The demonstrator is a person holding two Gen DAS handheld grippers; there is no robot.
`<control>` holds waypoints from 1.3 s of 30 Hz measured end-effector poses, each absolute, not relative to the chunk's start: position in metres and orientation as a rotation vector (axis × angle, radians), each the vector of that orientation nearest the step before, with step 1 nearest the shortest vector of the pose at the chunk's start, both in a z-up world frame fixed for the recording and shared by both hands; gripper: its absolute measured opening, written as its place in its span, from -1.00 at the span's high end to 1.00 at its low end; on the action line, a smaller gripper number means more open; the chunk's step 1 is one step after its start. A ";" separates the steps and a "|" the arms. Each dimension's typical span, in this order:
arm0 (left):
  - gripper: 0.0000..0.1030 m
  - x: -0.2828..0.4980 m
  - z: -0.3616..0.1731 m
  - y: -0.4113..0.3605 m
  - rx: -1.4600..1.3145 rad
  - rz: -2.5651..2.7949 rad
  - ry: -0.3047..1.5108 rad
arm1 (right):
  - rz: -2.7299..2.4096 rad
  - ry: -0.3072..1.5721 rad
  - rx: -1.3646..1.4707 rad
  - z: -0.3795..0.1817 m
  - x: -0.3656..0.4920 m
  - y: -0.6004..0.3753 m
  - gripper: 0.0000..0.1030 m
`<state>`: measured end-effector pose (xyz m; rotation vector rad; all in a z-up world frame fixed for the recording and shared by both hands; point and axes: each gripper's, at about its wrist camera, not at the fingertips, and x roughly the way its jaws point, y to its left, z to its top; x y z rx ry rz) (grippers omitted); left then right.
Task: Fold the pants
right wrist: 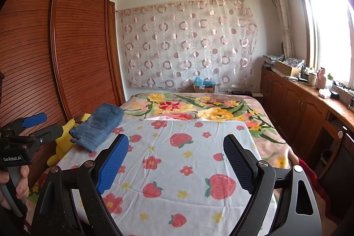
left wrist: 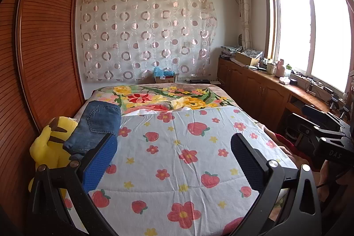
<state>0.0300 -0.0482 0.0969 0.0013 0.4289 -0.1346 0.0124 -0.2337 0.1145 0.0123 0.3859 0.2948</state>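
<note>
Cotton with printed strawberries and flowers covers the bed (left wrist: 177, 147) in front of me, and a second blanket with big yellow and red flowers (left wrist: 159, 98) lies over the far half. It is the largest thing I see from both wrist cameras. On its left stands a wardrobe of brown wood slats (right wrist: 77, 48).

The pants (right wrist: 99, 127) are blue denim and are already folded into a thick packet. They lie at the left edge of the bed, near the line where the two covers meet. Their long axis runs from near-left to far-right, so one short end points toward me and the other toward the far wall. A back pocket faces up. The near end rests partly on a yellow plush toy (left wrist: 50, 143), which lies between the pants and the wardrobe.

My left gripper (left wrist: 174, 147) hangs above the strawberry cover with jaws wide and nothing between them. My right gripper (right wrist: 176, 152) is the same: jaws wide, empty, above the cover. Both are apart from the pants.
</note>
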 end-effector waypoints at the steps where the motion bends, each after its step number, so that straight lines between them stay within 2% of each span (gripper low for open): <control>1: -0.99 0.030 0.097 -0.048 0.002 -0.135 0.429 | 0.295 0.386 0.011 0.115 0.013 -0.234 -0.72; 39: -0.99 0.029 0.095 -0.039 -0.002 -0.135 0.419 | 0.297 0.381 0.009 0.109 0.014 -0.233 -0.72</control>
